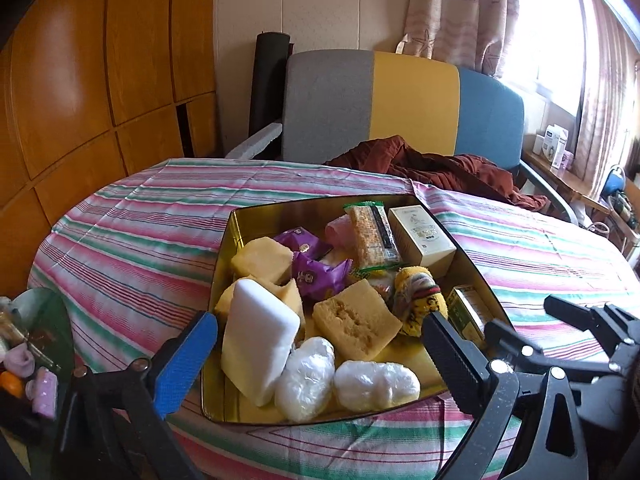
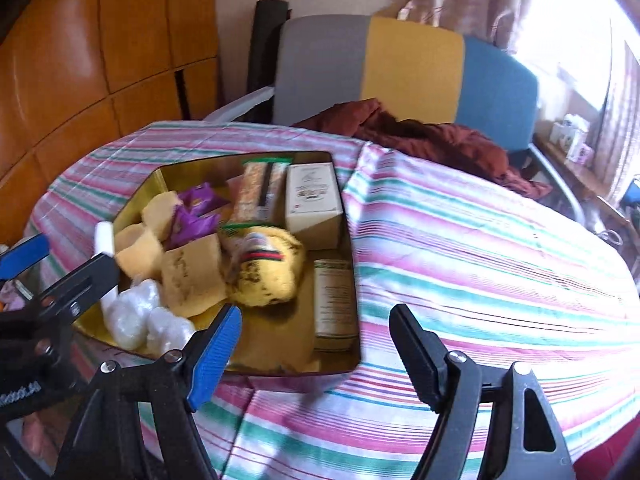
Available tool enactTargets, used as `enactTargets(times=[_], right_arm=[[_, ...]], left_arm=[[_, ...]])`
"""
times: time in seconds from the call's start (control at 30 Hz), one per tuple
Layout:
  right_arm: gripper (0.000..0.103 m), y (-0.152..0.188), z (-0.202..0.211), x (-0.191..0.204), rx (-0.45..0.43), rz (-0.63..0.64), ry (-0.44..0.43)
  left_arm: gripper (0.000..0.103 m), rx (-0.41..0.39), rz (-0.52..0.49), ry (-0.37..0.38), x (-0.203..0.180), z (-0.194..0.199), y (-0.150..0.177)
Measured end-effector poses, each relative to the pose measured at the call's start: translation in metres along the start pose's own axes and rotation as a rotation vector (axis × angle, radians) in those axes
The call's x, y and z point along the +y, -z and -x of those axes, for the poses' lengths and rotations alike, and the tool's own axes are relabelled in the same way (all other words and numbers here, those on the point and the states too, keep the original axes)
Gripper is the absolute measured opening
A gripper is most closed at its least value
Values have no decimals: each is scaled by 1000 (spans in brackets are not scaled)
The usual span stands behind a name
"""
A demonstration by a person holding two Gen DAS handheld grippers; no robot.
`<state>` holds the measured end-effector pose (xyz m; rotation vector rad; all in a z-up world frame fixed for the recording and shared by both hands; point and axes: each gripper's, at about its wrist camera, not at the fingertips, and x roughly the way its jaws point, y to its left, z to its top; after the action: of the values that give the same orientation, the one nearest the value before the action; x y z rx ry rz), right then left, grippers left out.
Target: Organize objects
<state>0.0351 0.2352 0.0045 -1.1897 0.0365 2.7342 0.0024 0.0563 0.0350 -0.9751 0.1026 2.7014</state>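
The left gripper (image 1: 320,344) hangs over the near edge of the gold tin (image 1: 236,216), its jaws spread wide with nothing pinched; a white block (image 1: 258,344) and two wrapped white lumps (image 1: 306,376) lie below the gap between them. The right gripper (image 2: 316,344) hovers at the tin's near right corner, jaws apart and empty, above the striped cloth (image 2: 460,240) that covers the table.

The tin sits on the cloth toward the table's near edge. Behind the lumps, in its middle, lie yellow sponge pieces (image 1: 356,322), a yellow patterned soft toy (image 1: 418,300) and purple packets (image 1: 316,274). A small green box (image 1: 466,308) lies along the right wall. At the far end a cereal bar (image 1: 372,236) leans beside a cream carton (image 1: 422,236).

Beyond the table's far edge a dark red garment (image 1: 436,164) is heaped on a grey, yellow and blue chair (image 1: 400,96).
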Motion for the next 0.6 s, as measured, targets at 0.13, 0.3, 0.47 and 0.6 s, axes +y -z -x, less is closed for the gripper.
enactTargets(times=[0.13, 0.3, 0.47, 0.6], right_arm=[[78, -1, 1, -10, -6, -36, 27], [78, -2, 3, -14, -18, -41, 35], [78, -2, 2, -11, -20, -26, 29], [78, -2, 2, -7, -20, -18, 27]], left_arm=[[103, 22, 7, -66, -5, 0, 3], [103, 41, 40, -65, -1, -1, 7], [103, 17, 58, -74, 1, 3, 8], [103, 15, 59, -68, 1, 4, 7]])
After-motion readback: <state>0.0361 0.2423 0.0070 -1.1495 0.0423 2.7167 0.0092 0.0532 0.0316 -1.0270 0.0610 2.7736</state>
